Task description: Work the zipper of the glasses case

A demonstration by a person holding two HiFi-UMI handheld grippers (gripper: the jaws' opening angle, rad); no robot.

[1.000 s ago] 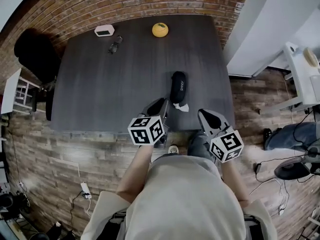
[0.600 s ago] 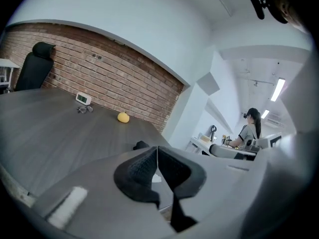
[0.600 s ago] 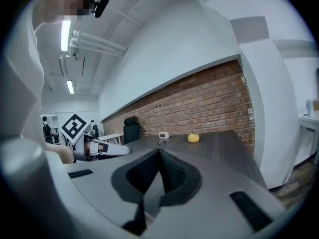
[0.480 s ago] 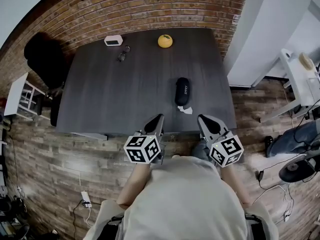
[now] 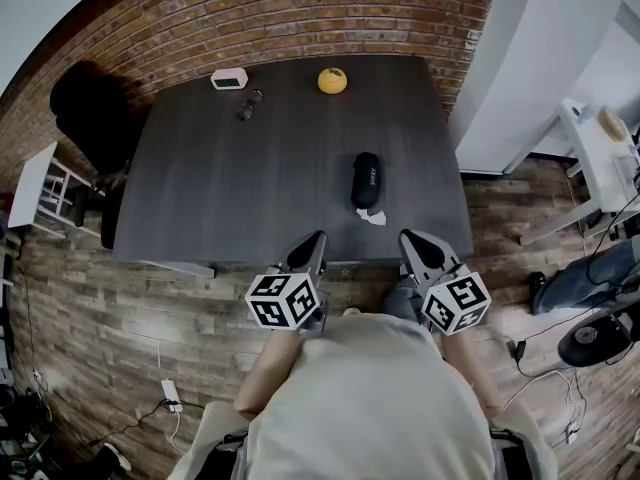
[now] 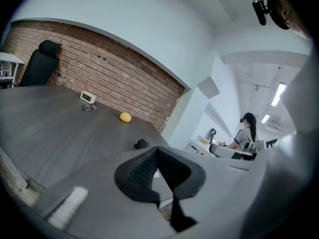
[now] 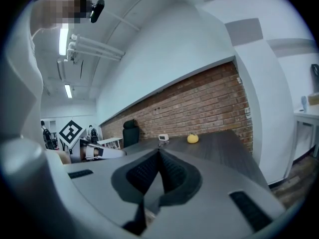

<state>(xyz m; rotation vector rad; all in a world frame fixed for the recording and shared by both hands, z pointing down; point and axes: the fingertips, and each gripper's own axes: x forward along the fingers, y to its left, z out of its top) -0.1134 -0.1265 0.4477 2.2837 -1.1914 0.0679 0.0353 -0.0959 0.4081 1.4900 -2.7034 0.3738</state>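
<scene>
A black glasses case (image 5: 366, 179) lies lengthwise on the dark table (image 5: 250, 183), toward its near right, with a small white scrap (image 5: 372, 217) at its near end. In the left gripper view the case (image 6: 142, 144) shows small, beyond the jaws. My left gripper (image 5: 314, 240) and right gripper (image 5: 410, 239) hang side by side at the table's near edge, well short of the case. Both are shut with nothing between their pads, as the left gripper (image 6: 157, 151) and right gripper (image 7: 159, 153) show in their own views.
At the table's far edge stand a small white clock (image 5: 229, 79), a pair of glasses (image 5: 247, 105) and a yellow fruit (image 5: 332, 80). A black chair (image 5: 85, 108) sits at the far left by the brick wall. White furniture (image 5: 600, 138) stands to the right.
The left gripper has drawn back from beside the case to the table's near edge, with its jaws closing on nothing. The head view has shifted, so the table sits lower in it.
</scene>
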